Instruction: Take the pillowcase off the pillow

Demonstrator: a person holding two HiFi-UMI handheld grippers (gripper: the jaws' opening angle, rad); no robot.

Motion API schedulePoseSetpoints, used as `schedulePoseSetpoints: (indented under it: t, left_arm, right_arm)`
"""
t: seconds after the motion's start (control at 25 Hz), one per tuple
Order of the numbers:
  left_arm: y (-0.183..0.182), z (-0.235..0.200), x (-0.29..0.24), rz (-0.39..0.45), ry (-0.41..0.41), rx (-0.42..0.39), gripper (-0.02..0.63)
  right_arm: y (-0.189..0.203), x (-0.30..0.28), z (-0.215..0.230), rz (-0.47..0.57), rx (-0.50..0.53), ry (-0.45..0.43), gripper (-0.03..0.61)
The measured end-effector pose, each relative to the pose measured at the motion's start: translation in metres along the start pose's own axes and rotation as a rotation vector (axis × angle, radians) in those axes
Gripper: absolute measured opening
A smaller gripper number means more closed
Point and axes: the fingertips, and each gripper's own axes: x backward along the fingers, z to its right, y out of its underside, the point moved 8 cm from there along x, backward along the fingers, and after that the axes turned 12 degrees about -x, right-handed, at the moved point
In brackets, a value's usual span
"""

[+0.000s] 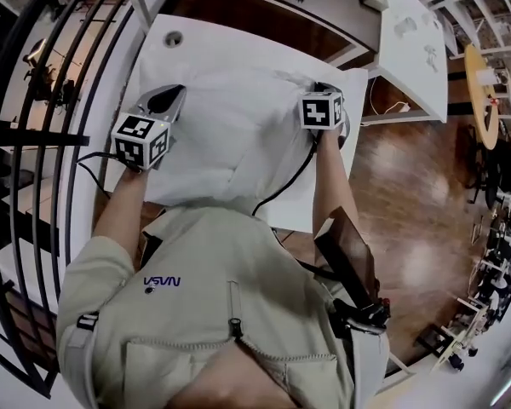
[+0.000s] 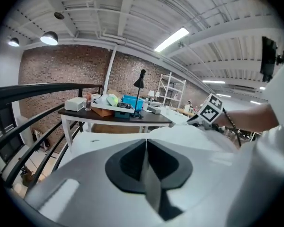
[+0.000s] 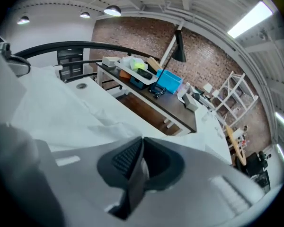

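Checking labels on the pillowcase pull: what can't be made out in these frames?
Head view: pillowcase near edge and opening, behind the person's jacket.
All views: the pillow itself, inside the case.
Right gripper view: how much cloth the right gripper jaws pinch, under its own body.
Left gripper view: desk items, too small.

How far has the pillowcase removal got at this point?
Early. Done: the left claw is shut on a fold of the pillowcase at its left edge, the right claw on a fold near its far right corner. In hand: the pillowcase lies bunched on the table between them. Left: it looks fully on, so the whole stripping remains.
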Motion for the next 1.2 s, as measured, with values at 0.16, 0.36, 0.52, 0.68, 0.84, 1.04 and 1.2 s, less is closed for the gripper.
schedulePoseSetpoints:
  t: [0.16,0.36,0.52,0.68,0.84,1.04,1.2]
  left_arm:
    - [0.023,-0.004,-0.035,-0.082,-0.001,-0.053,0.014]
    - [0.014,-0.007,-0.033,-0.024,0.022,-0.060,0.057]
    - [-0.007,0.003,-0.012,0.043,0.036,-0.103,0.123]
    - [-0.016,0.041,0.021,0.078,0.068,-0.125,0.154]
    - [-0.007,0.089,0.051,0.069,0.099,-0.157,0.177]
    - [0.033,0.141,0.077,-0.057,0.113,-0.216,0.218]
    - [0.073,0.162,0.088,-0.127,0.086,-0.237,0.232]
  right_arm:
    - [0.009,-0.015,-0.004,0.001,-0.013,-0.003,0.009]
    - [0.007,-0.005,-0.005,0.080,-0.069,-0.063,0.039]
    - [0.010,0.035,-0.008,0.217,-0.148,-0.122,0.075]
    - [0.032,0.084,-0.027,0.312,-0.186,-0.166,0.075]
    - [0.072,0.126,-0.053,0.361,-0.199,-0.225,0.080]
    - [0.134,0.171,-0.096,0.373,-0.191,-0.317,0.080]
    - [0.196,0.182,-0.133,0.296,-0.154,-0.379,0.088]
